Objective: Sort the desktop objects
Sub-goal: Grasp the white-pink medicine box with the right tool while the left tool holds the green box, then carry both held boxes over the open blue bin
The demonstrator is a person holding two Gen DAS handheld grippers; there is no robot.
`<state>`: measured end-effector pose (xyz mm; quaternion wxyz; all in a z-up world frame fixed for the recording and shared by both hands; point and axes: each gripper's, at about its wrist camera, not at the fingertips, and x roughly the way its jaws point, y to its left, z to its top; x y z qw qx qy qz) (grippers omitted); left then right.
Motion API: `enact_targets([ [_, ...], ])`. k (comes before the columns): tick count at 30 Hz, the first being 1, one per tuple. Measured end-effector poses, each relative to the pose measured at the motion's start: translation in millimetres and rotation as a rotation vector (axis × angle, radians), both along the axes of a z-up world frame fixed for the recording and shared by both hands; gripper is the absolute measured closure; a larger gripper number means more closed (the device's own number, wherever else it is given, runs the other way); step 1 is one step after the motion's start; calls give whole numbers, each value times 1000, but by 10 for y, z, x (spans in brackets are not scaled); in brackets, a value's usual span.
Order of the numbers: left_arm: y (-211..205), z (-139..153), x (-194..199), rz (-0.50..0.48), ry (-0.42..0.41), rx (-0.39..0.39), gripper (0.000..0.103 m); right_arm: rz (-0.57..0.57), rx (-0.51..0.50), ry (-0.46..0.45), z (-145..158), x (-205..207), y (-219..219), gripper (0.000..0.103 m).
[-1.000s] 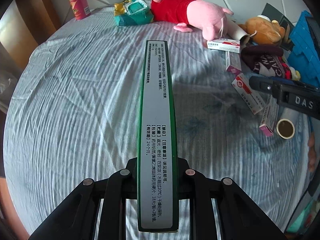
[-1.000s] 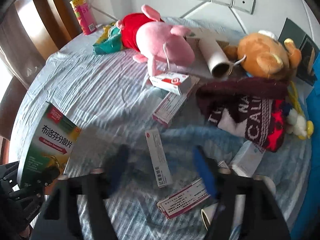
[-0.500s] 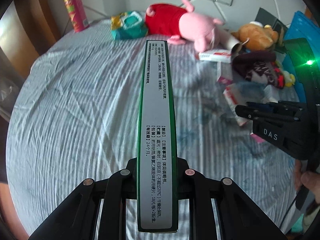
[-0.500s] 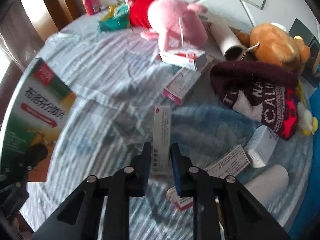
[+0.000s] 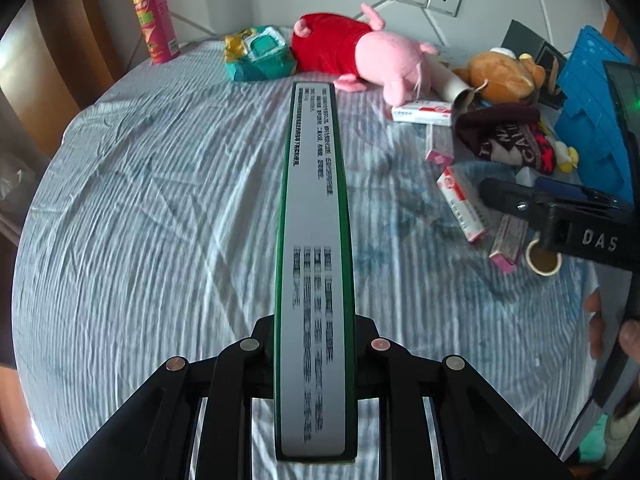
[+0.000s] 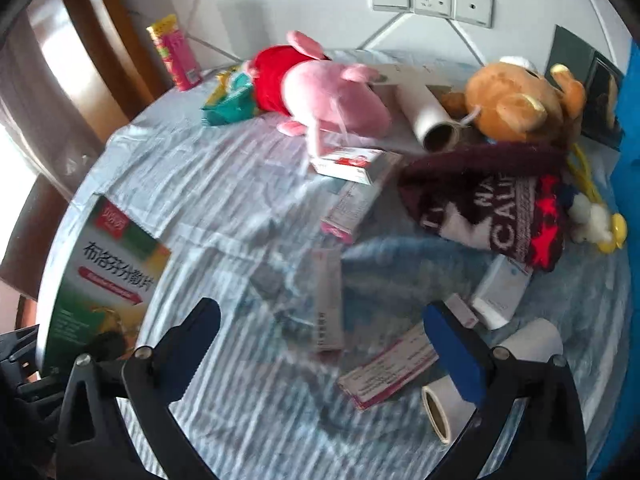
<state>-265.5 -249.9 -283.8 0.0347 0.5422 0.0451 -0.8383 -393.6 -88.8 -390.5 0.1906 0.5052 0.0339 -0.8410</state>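
My left gripper (image 5: 314, 332) is shut on a tall green medicine box (image 5: 314, 240), held edge-on above the cloth; its front face shows in the right wrist view (image 6: 104, 292) at the left. My right gripper (image 6: 320, 320) is open and empty, hovering over a long white and red medicine box (image 6: 328, 300) lying on the cloth. That gripper also shows in the left wrist view (image 5: 560, 220) at the right. Several more medicine boxes (image 6: 384, 372) lie around it.
A pink pig plush (image 6: 320, 88), a brown bear plush (image 6: 516, 100), a dark knit hat (image 6: 492, 204), cardboard tubes (image 6: 430, 116), a green wipes pack (image 5: 258, 54) and a pink can (image 5: 156, 24) lie along the back. A blue bin (image 5: 592, 112) stands at the right.
My right gripper was shut half a second ago and is now wide open above the long box. The left gripper still holds the green box, shifted slightly.
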Motion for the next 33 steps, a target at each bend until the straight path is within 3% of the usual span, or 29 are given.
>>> enact_targets([
  [2,-11,-41,-11,4,-7,9,83,-42,-21,-31,-135,-3,122,2],
  [5,-3,-62,-45,6,-6,20,83,-108,-7,-77,-281,11,252,62],
  [11,90,-39,-116,-27,6,21,83,-226,-21,-144,-450,-153,398,65],
  [15,123,-53,-153,-38,2,16,83,-261,1,-166,-654,-355,212,64],
  [22,89,-222,-208,-43,-31,22,83,-132,169,-144,-835,-205,-204,70],
  [28,84,-296,-318,-35,-33,28,82,-124,197,-106,-899,-256,-403,70],
  [30,105,-269,-316,-41,-25,18,84,-121,210,-100,-817,-188,-435,75],
  [33,141,-88,-245,-49,26,17,84,-118,183,-104,-607,-122,-443,75],
])
